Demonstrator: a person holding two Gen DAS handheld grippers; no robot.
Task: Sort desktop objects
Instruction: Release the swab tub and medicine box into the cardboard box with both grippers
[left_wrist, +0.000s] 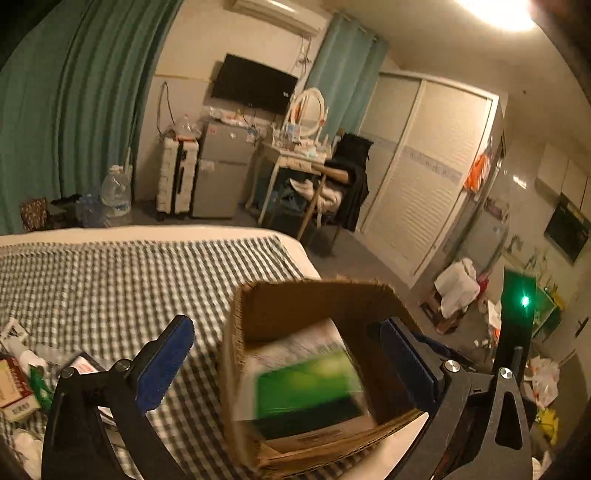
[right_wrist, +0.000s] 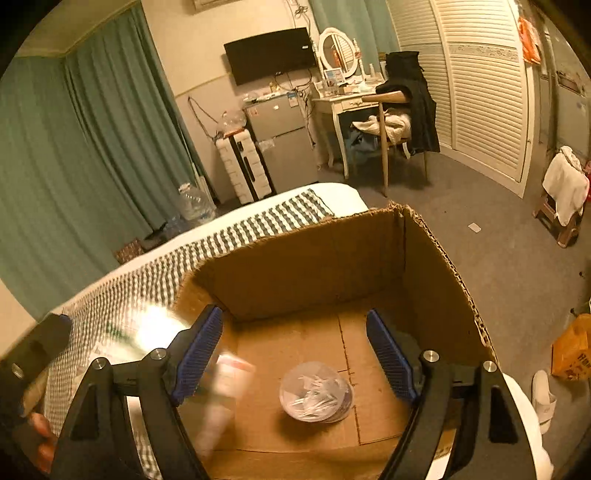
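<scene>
both grippers hang over the open cardboard box (right_wrist: 306, 258) on the checkered bedspread (left_wrist: 122, 273), the left gripper (left_wrist: 286, 365) spread wide above a blurred green-and-white packet (left_wrist: 314, 384), the right gripper (right_wrist: 295, 354) apart beside a blurred white tube (right_wrist: 225, 387) and a clear cotton-swab tub (right_wrist: 314, 391).

The left hand-held gripper (left_wrist: 284, 373) has two black arms shaped like curved struts with triangular cut-outs, each joined by round silver screws and tipped with a ribbed blue pad (left_wrist: 164, 365). The right hand-held gripper (right_wrist: 295, 354) is built the same (black frame, silver screw heads, blue ridged pads (right_wrist: 201, 350)).
</scene>
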